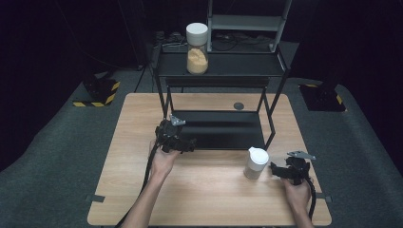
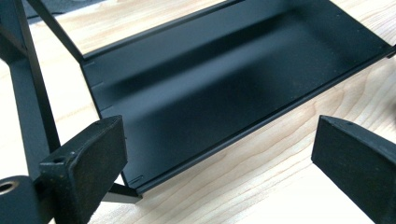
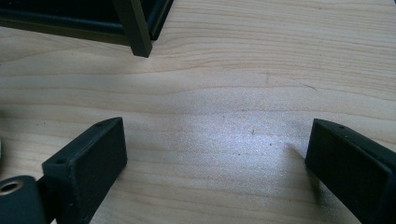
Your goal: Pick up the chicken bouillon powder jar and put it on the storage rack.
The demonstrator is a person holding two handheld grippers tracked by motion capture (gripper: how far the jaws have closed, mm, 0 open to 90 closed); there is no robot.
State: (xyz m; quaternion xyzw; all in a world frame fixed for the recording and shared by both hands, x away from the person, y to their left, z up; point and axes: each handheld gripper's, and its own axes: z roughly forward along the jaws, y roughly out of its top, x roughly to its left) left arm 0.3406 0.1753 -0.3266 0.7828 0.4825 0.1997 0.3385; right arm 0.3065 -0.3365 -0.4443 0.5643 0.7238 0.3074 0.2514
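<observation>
A black two-tier metal rack (image 1: pixel 223 66) stands at the back of the wooden table (image 1: pixel 142 199). On its top shelf sits a clear jar (image 1: pixel 197 48) with a white lid and orange-yellow filling. A small white-lidded jar (image 1: pixel 256 163) stands on the table near the rack's front right leg. My left gripper (image 1: pixel 190 144) is open at the front left edge of the rack's lower shelf (image 2: pixel 224 74), nothing between its jaws. My right gripper (image 1: pixel 275 170) is open just right of the small jar, low over bare wood (image 3: pixel 219 135). The rack's leg (image 3: pixel 135 32) shows in the right gripper view.
A small grey round disc (image 1: pixel 238 106) lies on the table behind the lower shelf. Black stands with yellow-black striped bases (image 1: pixel 97 92) sit on the grey floor at both sides. A grey metal frame (image 1: pixel 247 21) stands behind the rack.
</observation>
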